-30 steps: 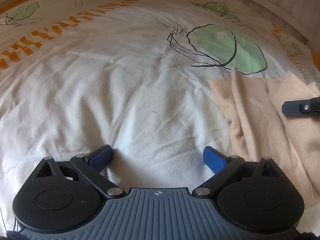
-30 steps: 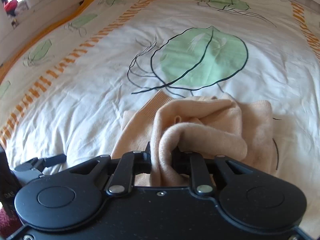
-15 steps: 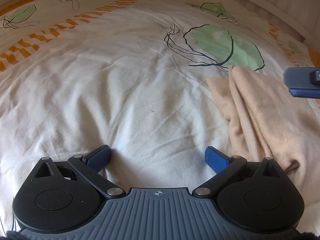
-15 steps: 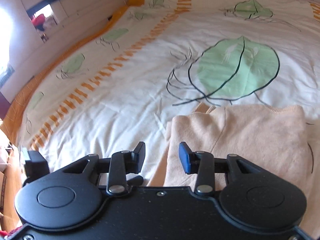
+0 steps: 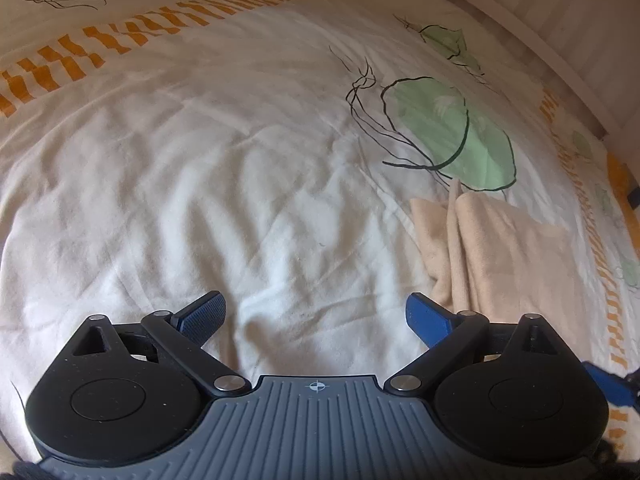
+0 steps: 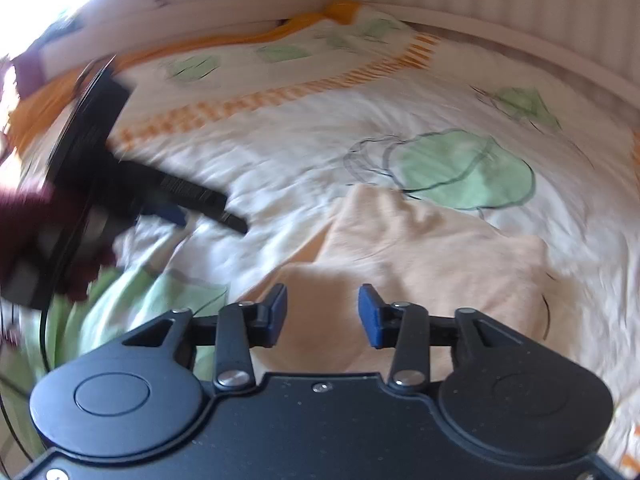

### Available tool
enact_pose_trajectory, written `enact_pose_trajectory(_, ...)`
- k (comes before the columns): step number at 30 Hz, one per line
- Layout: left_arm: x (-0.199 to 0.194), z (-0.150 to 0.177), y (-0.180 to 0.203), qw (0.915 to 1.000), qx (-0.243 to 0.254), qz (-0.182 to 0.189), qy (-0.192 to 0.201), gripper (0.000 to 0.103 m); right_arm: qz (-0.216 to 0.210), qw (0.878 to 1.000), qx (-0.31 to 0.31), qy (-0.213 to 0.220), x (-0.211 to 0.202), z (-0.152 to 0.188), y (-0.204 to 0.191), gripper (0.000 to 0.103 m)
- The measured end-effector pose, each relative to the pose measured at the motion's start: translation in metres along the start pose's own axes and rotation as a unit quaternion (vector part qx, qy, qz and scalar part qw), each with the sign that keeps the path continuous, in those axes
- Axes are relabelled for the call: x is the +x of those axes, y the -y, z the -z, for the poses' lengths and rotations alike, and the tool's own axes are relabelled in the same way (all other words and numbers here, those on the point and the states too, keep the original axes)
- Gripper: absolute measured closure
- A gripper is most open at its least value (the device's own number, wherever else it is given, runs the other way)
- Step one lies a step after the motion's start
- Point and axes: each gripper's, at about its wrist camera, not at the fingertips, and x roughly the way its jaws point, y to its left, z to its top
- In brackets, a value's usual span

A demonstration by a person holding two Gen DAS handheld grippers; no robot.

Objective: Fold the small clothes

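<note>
The folded peach knit garment (image 5: 504, 248) lies on the bed's white duvet with green leaf prints (image 5: 224, 184), at four o'clock from the big leaf. The left hand-held gripper (image 5: 316, 314) is spread wide over bare duvet. The right hand-held gripper (image 6: 322, 314) hovers above the garment, jaws opening, nothing pinched.

The left claw (image 5: 316, 318) hangs over the white bed cover (image 5: 224, 184), jaws spread wide with only bare sheet between them. Beside its right finger lies the folded peach garment (image 5: 508, 248), just below the green leaf print (image 5: 452, 136).
</note>
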Motion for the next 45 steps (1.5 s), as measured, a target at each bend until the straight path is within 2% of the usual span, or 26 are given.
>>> enact_pose_trajectory(3,-0.005,-0.005,0.008,0.9999,0.009,0.008,-0.001,0.005,0.012,0.998,-0.066,-0.002,0.008,0.008,-0.026,0.047)
enact_pose_trajectory(6,-0.008,-0.008,0.016,0.9995,0.008,0.030,-0.006,0.005,0.023,0.995,-0.101,-0.009,0.020,0.016,-0.038,0.048)
enact_pose_trajectory(9,-0.010,-0.010,0.026,0.9983,0.008,0.056,-0.012,0.005,0.040,0.989,-0.143,-0.017,0.031,0.024,-0.046,0.050)
enact_pose_trajectory(10,-0.012,-0.010,0.029,0.9982,0.011,0.058,-0.011,0.004,0.045,0.988,-0.149,-0.015,0.031,0.026,-0.046,0.056)
enact_pose_trajectory(12,-0.014,-0.012,0.037,0.9978,0.020,0.063,-0.008,0.004,0.038,0.991,-0.127,-0.011,0.029,0.024,-0.039,0.068)
enact_pose_trajectory(13,-0.015,-0.014,0.041,0.9973,0.022,0.069,-0.009,0.004,0.039,0.993,-0.112,-0.009,0.027,0.023,-0.033,0.089)
enact_pose_trajectory(14,-0.014,-0.015,0.045,0.9967,0.022,0.078,-0.012,0.004,0.050,0.993,-0.103,-0.007,0.025,0.023,-0.028,0.093)
enact_pose_trajectory(19,-0.002,-0.018,0.068,0.9873,0.014,0.150,-0.052,0.003,0.045,0.998,-0.018,0.040,0.000,0.018,0.001,0.093)
enact_pose_trajectory(22,0.018,-0.014,0.080,0.9785,-0.011,0.186,-0.088,0.003,0.036,0.997,0.026,0.056,-0.012,0.018,0.014,0.093)
enact_pose_trajectory(24,0.031,-0.011,0.088,0.9761,-0.017,0.193,-0.100,0.002,0.033,0.997,0.047,0.061,-0.017,0.018,0.020,0.093)
enact_pose_trajectory(27,0.048,-0.010,0.097,0.9776,-0.016,0.181,-0.107,0.001,0.026,0.995,0.069,0.063,-0.019,0.020,0.025,0.093)
enact_pose_trajectory(31,0.065,-0.019,0.102,0.9759,-0.036,0.196,-0.090,0.001,0.022,0.996,0.058,0.060,-0.018,0.022,0.022,0.093)
enact_pose_trajectory(33,0.070,-0.025,0.111,0.9791,-0.013,0.187,-0.078,0.002,0.025,0.997,0.046,0.061,-0.016,0.023,0.018,0.093)
enact_pose_trajectory(34,0.073,-0.028,0.117,0.9804,0.002,0.181,-0.077,0.006,0.026,0.997,0.042,0.061,-0.016,0.022,0.016,0.093)
enact_pose_trajectory(35,0.075,-0.030,0.122,0.9817,0.021,0.172,-0.078,0.033,0.026,0.997,0.041,0.062,-0.015,0.023,0.014,0.093)
enact_pose_trajectory(36,0.075,-0.032,0.126,0.9836,0.041,0.158,-0.076,0.052,0.027,0.997,0.040,0.063,-0.014,0.023,0.013,0.093)
enact_pose_trajectory(37,0.074,-0.034,0.131,0.9845,0.067,0.146,-0.071,0.086,0.027,0.997,0.038,0.063,-0.013,0.023,0.011,0.093)
enact_pose_trajectory(40,0.063,-0.041,0.139,0.9776,0.137,0.152,-0.050,0.085,0.029,0.997,0.035,0.070,-0.012,0.021,0.006,0.093)
enact_pose_trajectory(45,0.058,-0.051,0.129,0.9794,0.158,0.120,-0.039,0.086,0.021,0.997,0.021,0.070,0.004,0.014,-0.007,0.093)
